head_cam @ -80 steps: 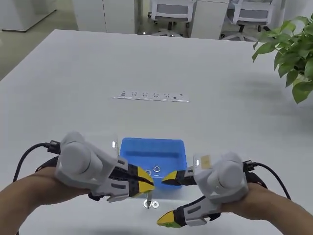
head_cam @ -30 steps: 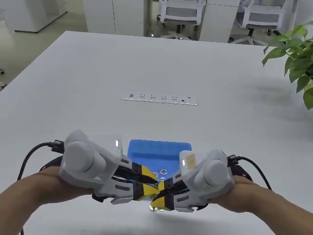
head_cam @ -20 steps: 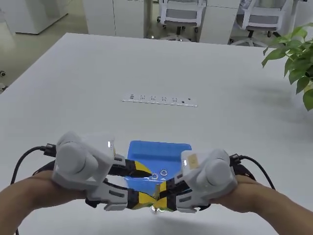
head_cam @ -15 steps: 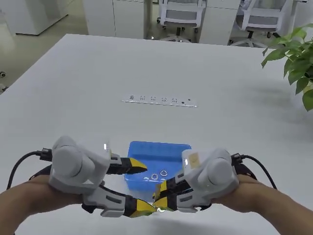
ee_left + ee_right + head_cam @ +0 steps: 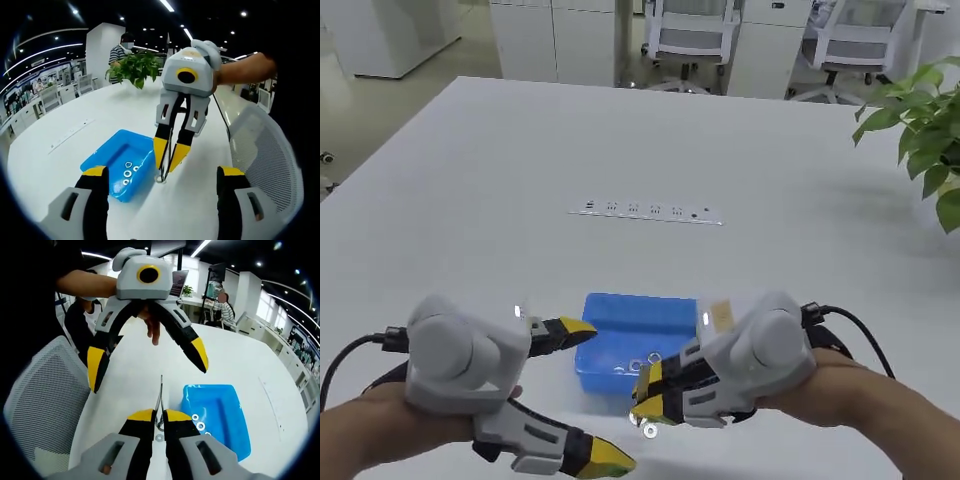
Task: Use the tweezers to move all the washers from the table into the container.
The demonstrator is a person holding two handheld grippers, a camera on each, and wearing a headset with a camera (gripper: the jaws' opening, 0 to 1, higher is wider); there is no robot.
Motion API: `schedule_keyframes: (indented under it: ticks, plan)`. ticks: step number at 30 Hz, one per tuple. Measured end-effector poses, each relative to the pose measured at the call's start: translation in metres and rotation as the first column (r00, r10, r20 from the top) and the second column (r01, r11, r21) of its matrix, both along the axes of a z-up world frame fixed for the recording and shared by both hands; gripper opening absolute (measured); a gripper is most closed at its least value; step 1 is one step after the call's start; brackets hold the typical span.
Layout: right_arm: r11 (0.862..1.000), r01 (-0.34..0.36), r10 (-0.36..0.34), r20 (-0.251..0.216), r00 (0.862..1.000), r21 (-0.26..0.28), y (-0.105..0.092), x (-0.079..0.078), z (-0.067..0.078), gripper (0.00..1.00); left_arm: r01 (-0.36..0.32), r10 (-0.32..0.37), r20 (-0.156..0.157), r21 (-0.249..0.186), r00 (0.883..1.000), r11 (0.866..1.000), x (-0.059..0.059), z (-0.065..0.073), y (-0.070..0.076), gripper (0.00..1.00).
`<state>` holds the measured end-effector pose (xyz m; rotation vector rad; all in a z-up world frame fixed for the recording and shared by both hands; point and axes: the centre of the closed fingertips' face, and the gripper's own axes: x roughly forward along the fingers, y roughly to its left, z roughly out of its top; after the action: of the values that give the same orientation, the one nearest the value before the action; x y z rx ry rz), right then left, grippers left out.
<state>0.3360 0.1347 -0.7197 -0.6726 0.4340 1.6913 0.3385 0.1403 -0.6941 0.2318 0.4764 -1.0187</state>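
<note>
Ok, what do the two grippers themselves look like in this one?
The left gripper and the right gripper match: rounded light-grey housings, grey jaw arms with black sections, and pointed yellow tips. A black cable leaves the back of each. The right one carries a small tan label on top. The person's forearms are bare, with no sleeves at the wrists.

Smooth matt white table (image 5: 620, 150), glossy blue plastic container (image 5: 640, 312), small shiny metal washers (image 5: 653, 357), thin bright metal tweezers (image 5: 160, 390), left gripper (image 5: 608, 396) and right gripper (image 5: 641, 392) in smooth light grey plastic, jaws with yellow and black matt tips, chair (image 5: 265, 150) back of grey mesh
</note>
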Motion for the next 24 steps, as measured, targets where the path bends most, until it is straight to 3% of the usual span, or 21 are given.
schedule_keyframes:
  ticks: [12,24]
  plan:
    - [1.0,-0.007,0.007,0.001,1.0,0.009,-0.002,0.003,0.019,0.08,-0.039,0.039,0.007,-0.033,0.999,0.999,-0.005,0.007,0.006,0.99]
    - [0.999,0.017,-0.019,0.043,0.999,0.036,-0.005,0.03,0.044,0.08,-0.048,0.049,0.037,-0.039,0.998,0.998,-0.001,0.016,0.005,0.99]
